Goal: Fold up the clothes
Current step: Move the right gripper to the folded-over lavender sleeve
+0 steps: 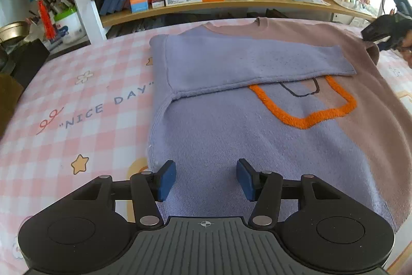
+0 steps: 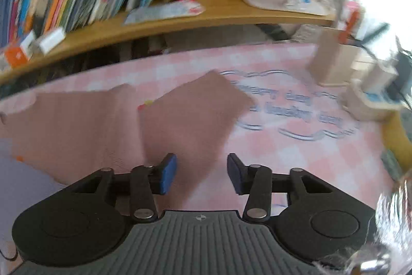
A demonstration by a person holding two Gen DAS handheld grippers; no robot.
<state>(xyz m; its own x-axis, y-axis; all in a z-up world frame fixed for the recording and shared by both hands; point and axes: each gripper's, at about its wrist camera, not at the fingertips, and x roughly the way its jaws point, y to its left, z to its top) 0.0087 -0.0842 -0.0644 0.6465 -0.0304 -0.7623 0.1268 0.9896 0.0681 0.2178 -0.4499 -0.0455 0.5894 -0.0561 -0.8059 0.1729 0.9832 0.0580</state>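
Left edge of the left wrist view: pink checked sheet [image 1: 77, 94] is spread flat as the folding surface, "NICE DAY" print visible. Bookshelf [image 1: 206, 7] runs behind it and is not involved.

Centre: sweater [image 1: 257, 146] is laid face up, flat on the sheet, collar toward the shelf, hem toward the camera. Purple sleeve [image 1: 244, 61] is already folded across the chest, partly covering the orange outline motif [image 1: 309, 115]; judged to be placed there so the body can later be folded into a rectangle.

Left gripper [image 1: 206, 178] is held over the purple hem area, jaws spread apart, nothing between the pads [image 1: 167, 179]. Whether fabric is touched cannot be told. It is judged to be parked low and clear while the other side is worked.

Right: brown half of the sweater extends to the edge. Right gripper [image 1: 386, 35] is seen at the brown shoulder.

In the right wrist view, heavily motion-blurred, the right gripper [image 2: 202, 173] is also spread apart with nothing gripped. It is aimed at the brown sleeve [image 2: 190, 115], which lies angled outward on the sheet, still unfolded. Left pad [image 2: 168, 173] sits over the sleeve edge; contact cannot be confirmed.

Judgement: one sleeve done, brown sleeve pickup is the step in hand. Roughly a third done.
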